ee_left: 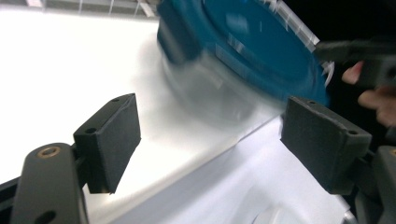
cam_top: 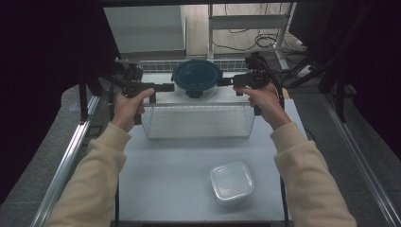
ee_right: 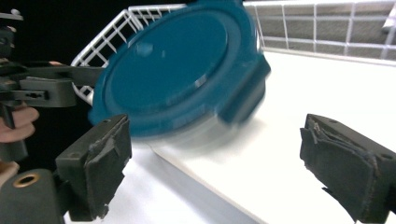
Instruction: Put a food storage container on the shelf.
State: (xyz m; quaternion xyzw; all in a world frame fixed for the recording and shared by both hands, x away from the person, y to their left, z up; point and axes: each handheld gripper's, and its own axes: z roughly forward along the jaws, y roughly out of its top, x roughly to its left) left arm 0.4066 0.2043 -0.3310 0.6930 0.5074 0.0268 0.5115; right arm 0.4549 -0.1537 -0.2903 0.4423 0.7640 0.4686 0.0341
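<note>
- One round container [cam_top: 196, 79] with a dark teal lid and a clear body stands on the raised white surface [cam_top: 161, 97] at the far side, between the two tools.
- Two tools are held, one in each hand. The left tool [cam_top: 166, 87] points in from the left, its tip just beside the container's left edge; the right tool [cam_top: 226, 81] points in from the right, close to the container's right edge.
- In the left gripper view the left tool's two black pads [ee_left: 108, 140] stand wide apart and released, with nothing between them; the container [ee_left: 243, 51] sits ahead of them, blurred.
- In the right gripper view the right tool's two pads [ee_right: 100, 163] are likewise spread and empty, the container [ee_right: 175, 70] ahead and slightly left; whether the left pad touches its rim is hard to tell through the blur.
- One white wire basket [cam_top: 197, 122] lies in front of the raised surface, between the person's two hands.
- One square clear container with a whitish lid [cam_top: 231, 182] rests on the near part of the surface, well apart from the basket.
- Two cream sleeves [cam_top: 99, 175] come in from the bottom edge.
</note>
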